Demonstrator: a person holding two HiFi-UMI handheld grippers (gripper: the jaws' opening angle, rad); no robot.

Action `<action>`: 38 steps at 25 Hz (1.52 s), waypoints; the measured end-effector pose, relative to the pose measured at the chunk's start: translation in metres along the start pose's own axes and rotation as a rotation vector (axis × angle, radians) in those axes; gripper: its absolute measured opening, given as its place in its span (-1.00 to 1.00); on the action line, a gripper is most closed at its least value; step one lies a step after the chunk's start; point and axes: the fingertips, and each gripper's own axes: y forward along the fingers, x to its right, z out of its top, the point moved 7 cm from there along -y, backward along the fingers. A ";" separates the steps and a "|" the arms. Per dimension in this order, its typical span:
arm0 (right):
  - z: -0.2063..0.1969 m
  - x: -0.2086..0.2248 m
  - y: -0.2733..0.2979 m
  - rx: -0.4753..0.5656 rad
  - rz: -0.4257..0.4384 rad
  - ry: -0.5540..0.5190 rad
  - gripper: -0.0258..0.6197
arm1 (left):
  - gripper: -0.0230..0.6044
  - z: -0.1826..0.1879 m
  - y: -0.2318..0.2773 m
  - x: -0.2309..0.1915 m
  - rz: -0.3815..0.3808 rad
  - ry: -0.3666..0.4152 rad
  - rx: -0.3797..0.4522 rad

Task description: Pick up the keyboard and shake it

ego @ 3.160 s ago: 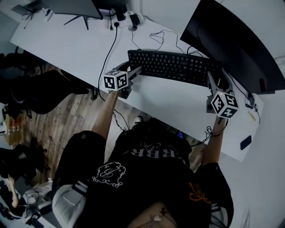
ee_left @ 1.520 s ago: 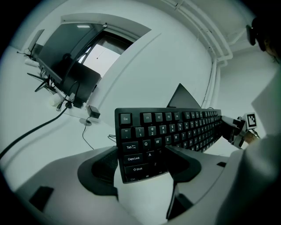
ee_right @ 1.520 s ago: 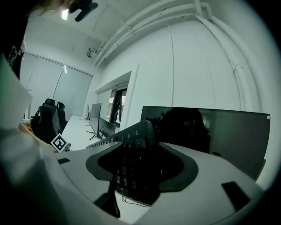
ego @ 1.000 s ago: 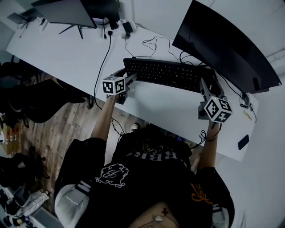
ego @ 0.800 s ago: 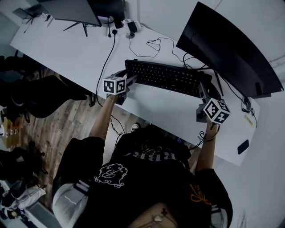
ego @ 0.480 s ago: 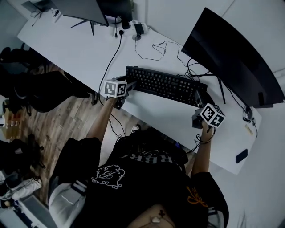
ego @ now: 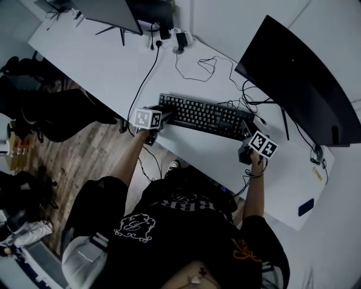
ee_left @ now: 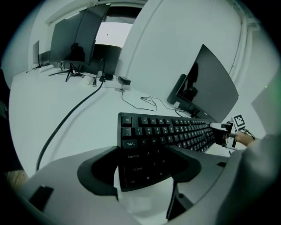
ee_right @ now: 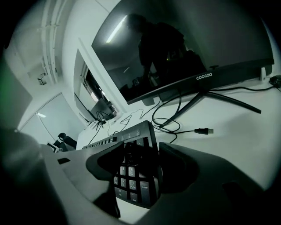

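A black keyboard lies lengthwise across the white desk, between my two grippers. My left gripper is closed on its left end; in the left gripper view the Tab-to-Ctrl corner of the keyboard sits between the jaws of that gripper. My right gripper holds the number-pad end, which fills the gap of that gripper in the right gripper view, where the keyboard runs away to the left. Whether the keyboard rests on the desk or hangs just above it, I cannot tell.
A large curved monitor stands behind the keyboard, its stand and loose cables close to the back edge. A second monitor and a plug adapter are at the far left. A small dark device lies at the desk's right.
Both grippers have come down with the keyboard, the right end dropping more than the left. The keyboard now sits lower, near the desk top. Both grips look unchanged.
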 end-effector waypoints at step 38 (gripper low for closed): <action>0.008 -0.044 -0.013 0.147 -0.007 0.010 -0.24 | 0.13 0.017 -0.018 0.001 -0.112 0.039 0.176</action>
